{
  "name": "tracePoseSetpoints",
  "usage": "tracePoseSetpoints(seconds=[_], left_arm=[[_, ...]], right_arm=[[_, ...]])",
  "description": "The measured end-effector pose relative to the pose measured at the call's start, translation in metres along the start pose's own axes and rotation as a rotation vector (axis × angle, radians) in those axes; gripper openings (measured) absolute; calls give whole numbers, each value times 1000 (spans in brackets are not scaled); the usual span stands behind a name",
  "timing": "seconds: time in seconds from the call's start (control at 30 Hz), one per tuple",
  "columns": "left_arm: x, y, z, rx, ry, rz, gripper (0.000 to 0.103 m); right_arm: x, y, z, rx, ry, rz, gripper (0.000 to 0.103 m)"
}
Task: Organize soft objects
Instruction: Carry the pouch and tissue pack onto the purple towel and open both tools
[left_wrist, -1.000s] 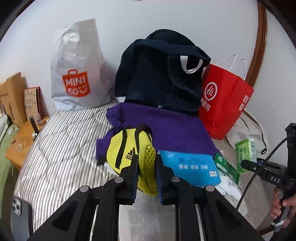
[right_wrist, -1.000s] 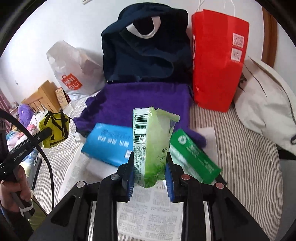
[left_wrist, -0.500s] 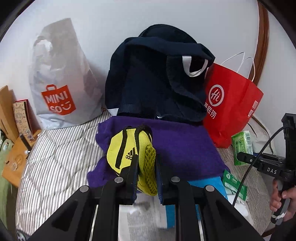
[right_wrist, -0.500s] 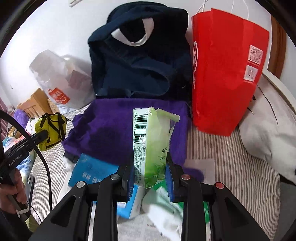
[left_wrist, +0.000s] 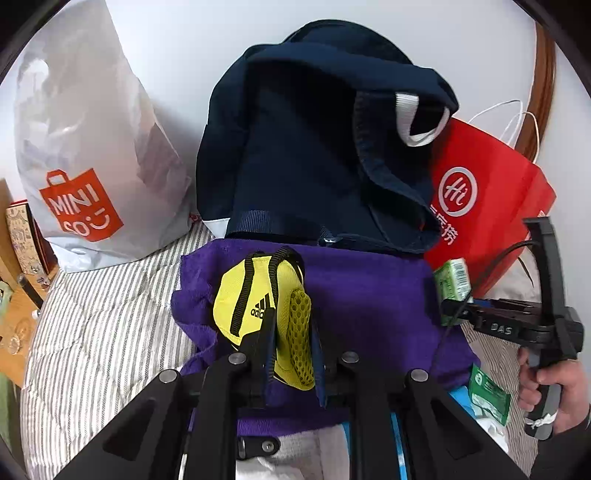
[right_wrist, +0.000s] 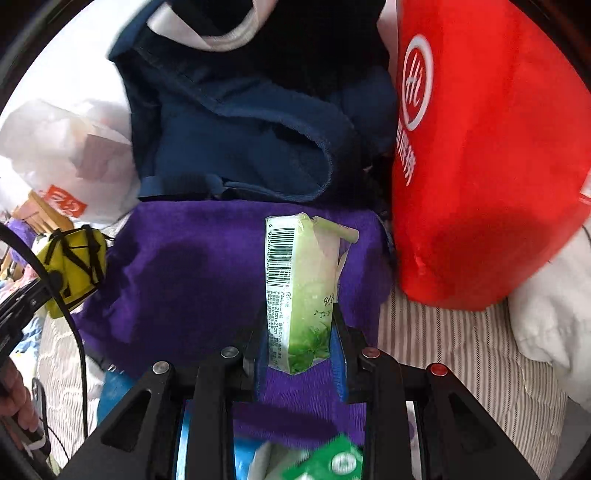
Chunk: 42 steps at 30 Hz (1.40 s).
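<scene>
Both hands are travelling in now — a second ago the blue packet and the green sachets filled the lower middle of each frame, and now they have slid to the bottom edge while the navy backpack (left_wrist: 317, 147) swells across the upper centre. That tells me, as a guess, that both items are bound for that open bag, with neither dropped in yet. The left gripper (left_wrist: 291, 343) pinches the yellow pouch (left_wrist: 258, 295) by its mesh side, fingers pressed in on it, low centre of its frame over the purple towel (left_wrist: 369, 288). The right gripper (right_wrist: 299, 343) squeezes the green tissue pack (right_wrist: 303, 288) upright, also above the towel. The left view gives what the right cannot: the whole backpack with its white-lined handle, the grey shopping bag (left_wrist: 88, 155) at upper left, and the person's hand (left_wrist: 554, 391) at lower right. The right view looks straight at the bag's dark mouth at top centre — and shows the red paper bag (right_wrist: 480, 147) crowding the upper right.
</scene>
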<state>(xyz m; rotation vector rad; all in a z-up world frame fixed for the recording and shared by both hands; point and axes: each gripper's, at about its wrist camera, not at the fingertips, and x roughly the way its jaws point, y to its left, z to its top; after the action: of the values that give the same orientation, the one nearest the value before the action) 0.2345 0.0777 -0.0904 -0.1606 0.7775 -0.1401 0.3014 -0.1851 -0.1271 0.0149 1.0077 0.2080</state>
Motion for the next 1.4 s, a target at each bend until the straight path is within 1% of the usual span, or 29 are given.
tracePoseSetpoints(seconds=[0.23,0.33,0.47,0.57,0.63,0.77,0.8,0.83,0.87,0.93,0.97,1.13,1.23,1.4], left_arm=[[16,7,5,0,19,0,17],[23,10,6,0,28,0,17],[33,11,5,5,41,3,17],[38,11,5,12,49,7,17],[43,13,7,7,53,12,17],[55,14,10,9,68,18,17],[58,13,11,8,69,7,17],[60,12,12,6,72,3,17],[63,10,13,7,76,-1,17],[68,5,15,15,78,1,18],[71,3,16,14,83,-1,19],[80,1,19,3,96,-16,21],[88,-2,21,0,102,-18,21],[94,-7,23,-1,113,-19,21]], right_arm=[[39,-5,7,18,63,-17,28],[49,-10,7,28,79,-17,30],[52,-13,10,40,76,-10,33],[52,-14,9,32,80,-3,37],[53,-13,8,26,85,8,45],[53,-12,5,17,86,13,52],[53,-13,4,19,91,12,57],[52,-14,3,20,96,11,61],[49,-15,2,21,97,16,63],[42,-17,0,20,84,27,73],[40,-17,-1,18,79,31,75],[21,-22,-7,31,60,43,75],[1,-28,-16,54,42,67,75],[-34,-36,-33,70,6,76,75]])
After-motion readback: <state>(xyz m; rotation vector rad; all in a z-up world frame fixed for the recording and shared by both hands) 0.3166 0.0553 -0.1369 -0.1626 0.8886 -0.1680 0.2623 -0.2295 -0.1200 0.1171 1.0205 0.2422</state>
